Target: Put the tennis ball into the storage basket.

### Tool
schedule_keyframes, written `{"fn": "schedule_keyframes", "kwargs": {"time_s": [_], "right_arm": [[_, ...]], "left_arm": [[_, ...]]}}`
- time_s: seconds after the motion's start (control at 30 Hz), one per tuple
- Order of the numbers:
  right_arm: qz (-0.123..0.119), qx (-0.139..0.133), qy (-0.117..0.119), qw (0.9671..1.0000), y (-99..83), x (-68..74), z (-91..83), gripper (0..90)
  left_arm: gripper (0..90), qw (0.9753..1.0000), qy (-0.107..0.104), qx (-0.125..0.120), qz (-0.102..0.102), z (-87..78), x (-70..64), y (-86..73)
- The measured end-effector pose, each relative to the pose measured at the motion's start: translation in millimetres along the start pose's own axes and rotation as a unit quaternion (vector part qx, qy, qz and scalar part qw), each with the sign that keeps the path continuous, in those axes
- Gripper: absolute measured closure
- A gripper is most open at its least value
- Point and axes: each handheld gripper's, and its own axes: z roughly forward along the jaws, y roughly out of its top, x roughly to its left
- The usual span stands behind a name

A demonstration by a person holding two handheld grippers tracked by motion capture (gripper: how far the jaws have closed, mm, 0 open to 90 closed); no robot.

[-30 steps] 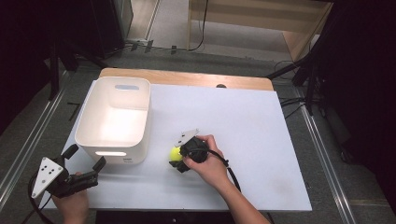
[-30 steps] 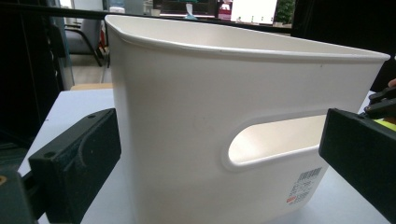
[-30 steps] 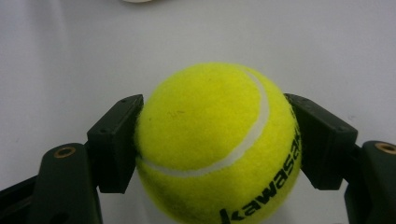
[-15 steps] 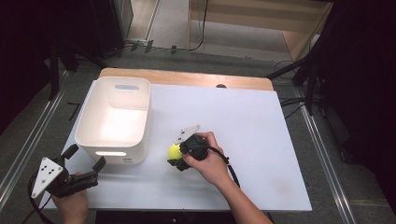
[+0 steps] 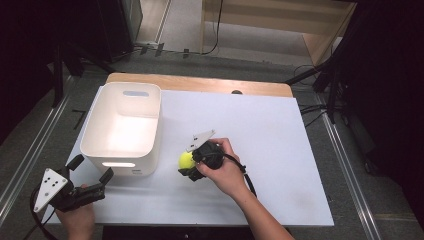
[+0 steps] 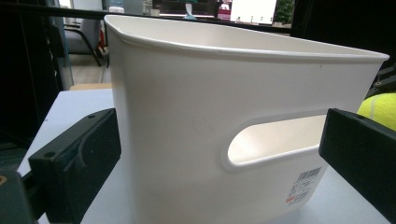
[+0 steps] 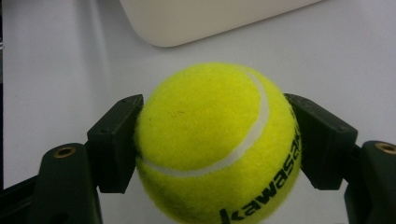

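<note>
A yellow tennis ball (image 7: 217,144) with black lettering sits between the two black jaws of my right gripper (image 7: 219,142), which press on both its sides. From above, the ball (image 5: 186,160) and the right gripper (image 5: 189,165) are just right of the white bin (image 5: 122,127), close to its near right corner. The left gripper (image 5: 91,170) stands open at the table's near left corner, facing the white bin (image 6: 187,116) and its handle slot (image 6: 275,137). A sliver of the tennis ball (image 6: 380,107) peeks out past the bin's right side.
The white tabletop (image 5: 280,150) stretches out to the right of the ball. A wooden strip (image 5: 200,84) runs along the far edge. Metal rails (image 5: 345,165) flank the table on both sides.
The right gripper with the ball has shifted a little to the left, nearer the bin. The left gripper has stayed where it was.
</note>
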Motion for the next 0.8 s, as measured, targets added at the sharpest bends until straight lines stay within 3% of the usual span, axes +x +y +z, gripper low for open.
{"fn": "schedule_keyframes", "kwargs": {"time_s": [0.8], "right_arm": [[-0.013, -0.013, 0.011, 0.9998, 19.7, -3.4, -18.6, 23.7]], "left_arm": [[0.0, 1.0, -0.004, 0.0, -0.001, -0.1, 0.0, 0.2]]}}
